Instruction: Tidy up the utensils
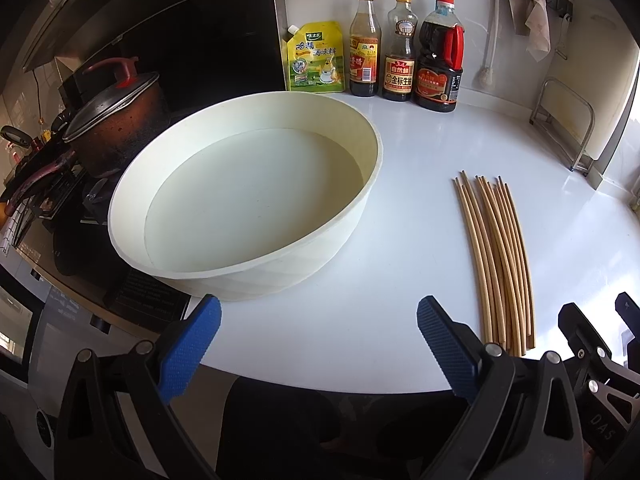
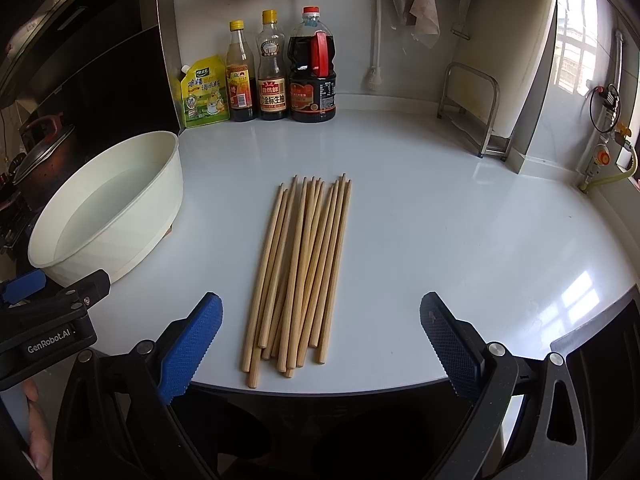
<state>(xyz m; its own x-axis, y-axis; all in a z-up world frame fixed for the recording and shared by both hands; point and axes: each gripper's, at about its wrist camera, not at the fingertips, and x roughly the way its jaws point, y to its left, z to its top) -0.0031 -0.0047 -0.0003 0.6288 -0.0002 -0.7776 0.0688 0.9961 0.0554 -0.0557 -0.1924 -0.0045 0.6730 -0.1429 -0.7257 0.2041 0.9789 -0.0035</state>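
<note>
Left tool (image 1: 318, 344) spread wide, empty | right tool (image 2: 320, 344) spread wide, empty, above chopsticks (image 2: 300, 272)

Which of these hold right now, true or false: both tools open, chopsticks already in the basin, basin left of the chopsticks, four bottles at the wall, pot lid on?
1. Both tools, left tool and right tool, are open. True.
2. The chopsticks lie in the basin. False: they lie on the counter; nothing lies in the basin.
3. The basin sits left of the chopsticks. True.
4. Four bottles stand at the wall. False: three bottles and a pouch.
5. The pot has its lid on. True.
</note>
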